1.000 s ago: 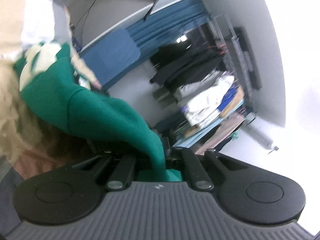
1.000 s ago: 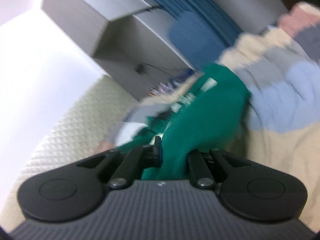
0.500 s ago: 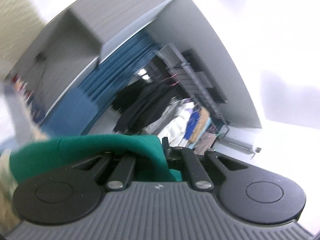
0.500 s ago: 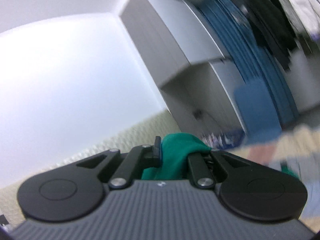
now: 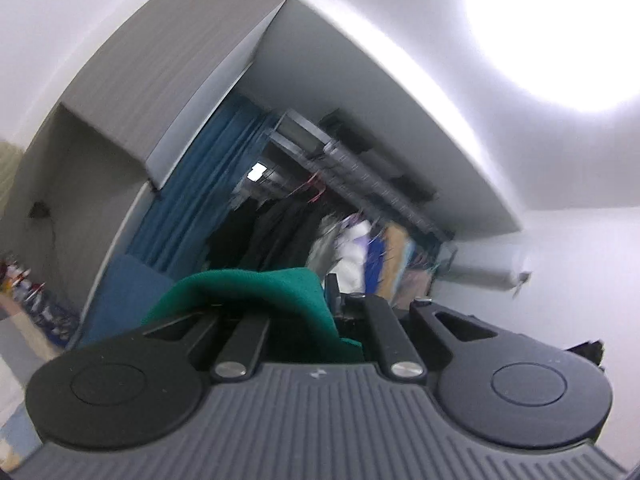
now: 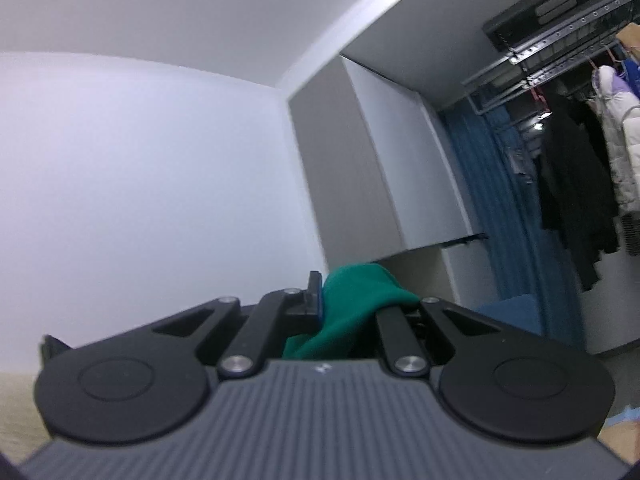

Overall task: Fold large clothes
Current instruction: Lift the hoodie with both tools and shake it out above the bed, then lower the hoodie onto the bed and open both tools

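Green garment (image 5: 256, 292) now bunched, lifted

Left wrist view: tilted upward past the jaws toward ceiling and clothes rail (image 5: 360, 184) beyond. Right wrist view: likewise raised, facing wall, rail (image 6: 560, 52) far right of jaws. Shared: blue curtain (image 5: 192, 200), hanging clothes

plain deep green on the garment (image 5: 256, 292), same green in the right view (image 6: 360, 292). black arms and grey ribbed body on the left gripper (image 5: 320, 300) and the right gripper (image 6: 348, 300). blue, in vertical folds, on the curtain (image 5: 200, 200). grey on the cabinet (image 6: 360, 168). white on the wall (image 6: 140, 180) and ceiling (image 5: 400, 20). black on the hanging coats (image 6: 572, 184), white on the puffy jacket (image 6: 616, 140). metallic grey on the rack (image 6: 560, 40).
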The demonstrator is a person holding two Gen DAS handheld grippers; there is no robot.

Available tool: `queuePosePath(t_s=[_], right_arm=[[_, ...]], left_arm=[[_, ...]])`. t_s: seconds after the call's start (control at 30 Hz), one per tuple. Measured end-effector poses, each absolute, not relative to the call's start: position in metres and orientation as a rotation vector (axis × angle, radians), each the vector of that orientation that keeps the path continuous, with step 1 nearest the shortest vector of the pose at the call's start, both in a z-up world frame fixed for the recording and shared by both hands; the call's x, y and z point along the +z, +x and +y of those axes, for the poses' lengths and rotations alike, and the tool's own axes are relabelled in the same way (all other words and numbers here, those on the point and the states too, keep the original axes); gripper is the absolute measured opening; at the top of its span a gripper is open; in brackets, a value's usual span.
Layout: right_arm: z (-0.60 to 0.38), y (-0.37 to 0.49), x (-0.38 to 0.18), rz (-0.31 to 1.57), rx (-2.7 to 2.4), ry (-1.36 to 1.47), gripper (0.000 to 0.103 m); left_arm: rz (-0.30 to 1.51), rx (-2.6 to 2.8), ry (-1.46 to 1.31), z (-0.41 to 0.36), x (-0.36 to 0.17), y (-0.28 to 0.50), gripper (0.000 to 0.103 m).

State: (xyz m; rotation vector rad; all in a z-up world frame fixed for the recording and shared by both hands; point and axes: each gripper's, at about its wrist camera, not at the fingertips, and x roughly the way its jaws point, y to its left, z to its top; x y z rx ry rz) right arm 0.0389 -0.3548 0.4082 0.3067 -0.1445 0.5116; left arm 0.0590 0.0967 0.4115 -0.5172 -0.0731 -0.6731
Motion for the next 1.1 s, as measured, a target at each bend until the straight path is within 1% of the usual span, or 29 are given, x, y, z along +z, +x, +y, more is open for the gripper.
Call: queuePosePath(t_s=[0.1, 0.2, 0.37, 0.63, 0.73, 0.87, 1.0, 1.1], right_arm=[[-0.356, 0.083, 0.380, -0.062, 0.444, 0.305, 0.009], [-0.359, 0.134, 0.328, 0.023, 0.384, 0.307, 0.009], [-0.355, 0.214, 0.240, 0.152, 0.315, 0.312, 0.009], [-0.353, 0.327, 0.089, 0.275, 0.227, 0.331, 0.009], [-0.351, 0.359, 0.038, 0.314, 0.199, 0.306, 0.009], [-0.349, 0.385, -0.017, 0.381, 0.155, 0.296, 0.011], [-0.344, 0.407, -0.054, 0.464, 0.130, 0.284, 0.011], [-0.341, 0.407, -0.074, 0.520, 0.125, 0.304, 0.011]], left_arm=[[0.002, -0.612, -0.470, 0.077, 0.382, 0.102, 0.006], [0.095, -0.550, -0.445, 0.061, 0.319, 0.152, 0.006], [0.228, -0.457, -0.405, 0.045, 0.202, 0.248, 0.006], [0.420, -0.384, -0.384, 0.031, 0.006, 0.439, 0.006], [0.483, -0.375, -0.357, 0.030, -0.055, 0.488, 0.006], [0.561, -0.360, -0.366, 0.019, -0.111, 0.553, 0.006], [0.630, -0.338, -0.357, 0.018, -0.154, 0.589, 0.007], [0.652, -0.325, -0.342, 0.016, -0.148, 0.583, 0.009]])
